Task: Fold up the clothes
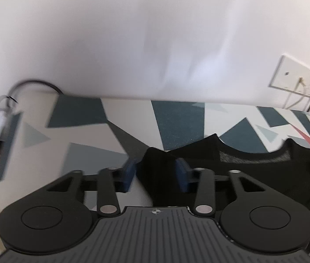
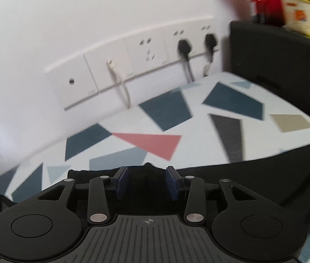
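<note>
The patterned surface (image 2: 231, 83) carries the black garment (image 1: 253, 175), spread along its near edge; both tongs, left (image 1: 155, 173) and right (image 2: 147, 182), stand wide around raised cloth, gripping nothing; close both squarely on the edge before lifting evenly.

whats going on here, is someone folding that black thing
Yes. A person with a handheld gripper in each hand is working on a black garment lying on a table with a geometric-patterned cover. The left gripper has its jaws apart with a raised peak of the fabric between them. The right gripper is also open at the garment's edge. Neither has clamped yet.
</note>
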Motion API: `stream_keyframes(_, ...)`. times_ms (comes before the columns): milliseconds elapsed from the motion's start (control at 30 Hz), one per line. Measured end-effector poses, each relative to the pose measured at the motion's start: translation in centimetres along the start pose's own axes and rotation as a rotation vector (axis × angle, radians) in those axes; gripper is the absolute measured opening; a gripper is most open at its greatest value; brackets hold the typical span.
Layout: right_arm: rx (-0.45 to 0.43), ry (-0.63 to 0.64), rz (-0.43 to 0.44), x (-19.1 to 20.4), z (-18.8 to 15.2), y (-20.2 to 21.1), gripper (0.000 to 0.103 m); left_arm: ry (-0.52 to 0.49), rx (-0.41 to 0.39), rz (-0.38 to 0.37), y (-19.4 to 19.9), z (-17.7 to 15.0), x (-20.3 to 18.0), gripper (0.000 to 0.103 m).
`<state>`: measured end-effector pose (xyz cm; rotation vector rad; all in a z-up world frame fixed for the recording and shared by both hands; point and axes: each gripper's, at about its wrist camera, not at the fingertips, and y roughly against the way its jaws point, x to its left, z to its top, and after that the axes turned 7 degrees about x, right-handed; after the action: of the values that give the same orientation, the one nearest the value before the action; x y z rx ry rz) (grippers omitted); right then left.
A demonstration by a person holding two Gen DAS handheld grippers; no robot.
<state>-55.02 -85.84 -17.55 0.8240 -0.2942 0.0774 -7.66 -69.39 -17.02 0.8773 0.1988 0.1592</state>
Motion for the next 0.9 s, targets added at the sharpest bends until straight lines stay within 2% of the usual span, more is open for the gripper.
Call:
stream_keyframes(67, -0.007, -0.063, -0.007, -1.6, -0.8, 1.6, 0.036, -0.036, 0.007, -0.017, 1.9, -1.6, -0.1, 0.047)
stream_keyframes(167, 0.035, -0.178, 0.009, -4.0, -2.7, 2.7, 0.036, -0.112, 0.033, -0.05, 4.1, -4.5, -0.9, 0.047)
stream_keyframes(233, 0.079, -0.176, -0.001, -4.4, -3.7, 2.5, 0.036, -0.215, 0.053, -0.033, 4.6, -6.6, -2.3, 0.047)
stream_keyframes(300, 0.088, -0.17, 0.004, -4.0, -4.3, 2.2, 0.035, -0.299, 0.067, 0.016, 4.2, -8.3, -3.7, 0.047)
stream_keyframes(333, 0.092, -0.167, 0.007, -3.8, -4.6, 2.1, 0.035, -0.307, 0.074, 0.039, 3.8, -8.8, -4.1, 0.047)
stream_keyframes(433, 0.101, -0.179, 0.043, -2.9, -4.6, 1.2, 0.035, -0.24, 0.076, 0.057, 3.3, -9.3, -3.7, 0.047)
stream_keyframes(567, 0.132, -0.151, 0.037, -1.6, -4.2, 0.4, 0.034, -0.168, 0.081, 0.09, 2.9, -9.1, -2.9, 0.047)
stream_keyframes(667, 0.148, -0.145, 0.068, -1.3, -3.8, 0.9, 0.022, -0.196, 0.073, 0.12, 3.3, -9.6, -3.0, 0.047)
stream_keyframes(700, 0.153, -0.143, 0.079, -1.3, -3.6, 1.1, 0.013, -0.213, 0.065, 0.133, 3.4, -9.8, -3.1, 0.047)
stream_keyframes(767, 0.172, -0.131, 0.061, -1.4, -3.6, 1.1, 0.012, -0.24, 0.049, 0.149, 3.7, -10.2, -3.3, 0.047)
stream_keyframes(900, 0.153, -0.164, 0.087, -2.2, -3.6, 2.3, 0.006, -0.259, 0.048, 0.158, 4.2, -10.5, -3.6, 0.047)
